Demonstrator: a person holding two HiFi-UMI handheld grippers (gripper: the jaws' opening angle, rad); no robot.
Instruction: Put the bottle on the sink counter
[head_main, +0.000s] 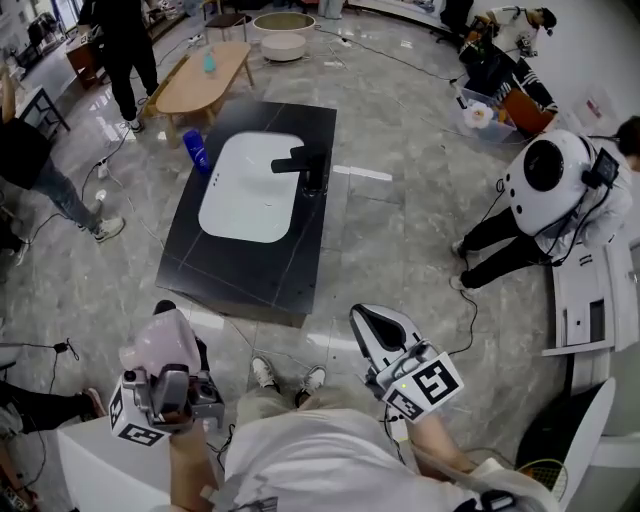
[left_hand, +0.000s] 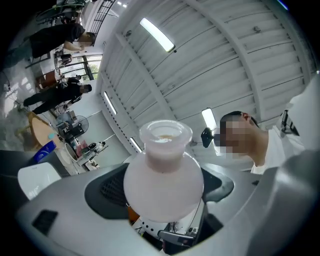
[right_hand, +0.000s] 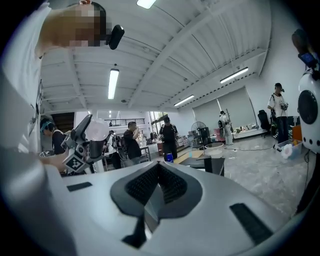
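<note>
Frosted pinkish bottle, lower left of the head view, is clamped by its round belly in the wide-spread left gripper. Probably light, slick, breakable; belly's the best spot. Right gripper pinched together, empty.

A basin is sunk in the sink counter, a faucet mounted at its right; a table is set behind the counter; the bottle is held nearer, leftward.

My head view looks down, right gripper view level, both onto the far sink counter; left gripper view tilts ceilingward.
</note>
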